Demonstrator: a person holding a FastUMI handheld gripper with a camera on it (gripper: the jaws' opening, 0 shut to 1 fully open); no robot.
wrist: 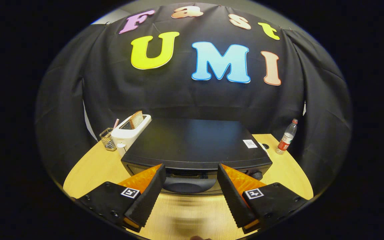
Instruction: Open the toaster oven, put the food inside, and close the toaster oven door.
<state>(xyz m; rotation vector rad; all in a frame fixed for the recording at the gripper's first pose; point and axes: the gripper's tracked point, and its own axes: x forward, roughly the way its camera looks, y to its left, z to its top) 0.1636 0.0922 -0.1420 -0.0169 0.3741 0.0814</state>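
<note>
A black toaster oven (195, 143) sits on the wooden table (88, 170), seen from above and in front. Its door is closed, and the door's dark handle (188, 184) lies just ahead of and between my two fingers. My gripper (190, 171) is open, its black pads (148, 196) wide apart with nothing between them. The fingertips hover close to the oven's front top edge without touching the handle. No food for the oven can be made out on the table in front.
A white pop-up toaster (130, 131) with a slice of bread (136, 119) standing in it is to the left of the oven. A small wire holder (107, 139) stands beside it. A plastic water bottle (287, 136) stands at the table's right rear.
</note>
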